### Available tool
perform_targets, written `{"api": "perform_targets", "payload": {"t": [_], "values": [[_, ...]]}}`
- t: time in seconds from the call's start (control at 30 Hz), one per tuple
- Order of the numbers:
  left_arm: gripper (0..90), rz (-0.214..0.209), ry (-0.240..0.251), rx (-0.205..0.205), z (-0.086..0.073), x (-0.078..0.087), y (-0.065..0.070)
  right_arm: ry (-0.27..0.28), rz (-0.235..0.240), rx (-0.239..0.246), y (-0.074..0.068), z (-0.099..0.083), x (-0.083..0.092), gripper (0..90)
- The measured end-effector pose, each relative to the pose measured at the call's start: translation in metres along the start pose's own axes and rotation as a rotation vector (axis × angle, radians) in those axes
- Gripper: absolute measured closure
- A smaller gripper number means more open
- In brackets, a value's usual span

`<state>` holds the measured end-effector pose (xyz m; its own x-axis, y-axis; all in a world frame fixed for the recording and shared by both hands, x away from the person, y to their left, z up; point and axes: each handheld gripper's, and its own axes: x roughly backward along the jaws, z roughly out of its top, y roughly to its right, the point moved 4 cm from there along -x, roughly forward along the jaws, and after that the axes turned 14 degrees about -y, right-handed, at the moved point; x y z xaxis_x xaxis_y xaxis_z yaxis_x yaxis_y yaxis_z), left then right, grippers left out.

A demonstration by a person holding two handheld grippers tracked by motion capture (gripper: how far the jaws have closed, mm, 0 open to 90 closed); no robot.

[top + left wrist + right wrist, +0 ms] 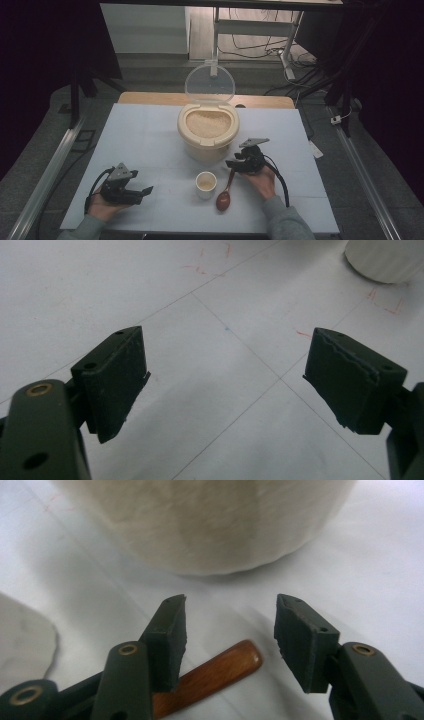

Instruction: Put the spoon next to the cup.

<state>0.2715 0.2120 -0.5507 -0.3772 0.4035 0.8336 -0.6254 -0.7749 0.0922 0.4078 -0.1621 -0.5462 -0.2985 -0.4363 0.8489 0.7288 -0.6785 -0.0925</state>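
Wooden spoon (210,675) lying on tabletop (150,145), handle tip between parted, unclamped jaws of right hand-held gripper (230,630).

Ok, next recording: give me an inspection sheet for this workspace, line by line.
Surface: pale blue-white table with a faint grid and red marks.
Job's things: cream plastic rice bin, clear lid raised, grain inside; small white cup; brown wooden spoon lying flat beside the cup.
Clutter: nothing seen.
Grippers: left gripper open over bare table; right gripper open, jaws either side of the spoon handle's end, not pressing it.
Cables: black cable trails from each gripper; loose cables on the floor behind.
Surroundings: dark room, metal frame legs, floor rails.
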Motion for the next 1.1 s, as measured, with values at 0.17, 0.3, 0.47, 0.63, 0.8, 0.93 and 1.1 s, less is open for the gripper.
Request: {"api": "perform_targets", "payload": {"t": [0.17, 0.3, 0.47, 0.63, 0.8, 0.93, 1.1], "values": [[16.8, 0.000, 0.005, 0.001, 0.000, 0.001, 0.000, 0.056, 0.001, -0.009, 0.003, -0.005, 0.019, 44.8], [16.8, 0.001, 0.008, 0.001, 0.000, 0.001, 0.000, 0.100, 0.023, 0.031, 0.000, -0.017, 0.038, 45.2], [16.8, 0.006, 0.014, 0.002, 0.000, 0.002, 0.000, 0.107, 0.020, 0.080, -0.006, -0.035, 0.057, 45.1], [16.8, 0.009, 0.018, 0.001, 0.000, 0.002, 0.000, 0.109, 0.025, 0.095, -0.008, -0.052, 0.070, 45.1], [16.7, 0.012, 0.019, 0.002, 0.000, 0.002, 0.000, 0.102, 0.026, 0.103, -0.006, -0.072, 0.077, 45.0], [16.7, 0.014, 0.022, 0.000, 0.000, 0.003, 0.000, 0.102, 0.027, 0.089, -0.001, -0.086, 0.084, 45.1], [16.8, 0.014, 0.025, 0.000, 0.000, 0.003, 0.000, 0.116, 0.019, 0.064, 0.009, -0.100, 0.093, 45.0]]}}
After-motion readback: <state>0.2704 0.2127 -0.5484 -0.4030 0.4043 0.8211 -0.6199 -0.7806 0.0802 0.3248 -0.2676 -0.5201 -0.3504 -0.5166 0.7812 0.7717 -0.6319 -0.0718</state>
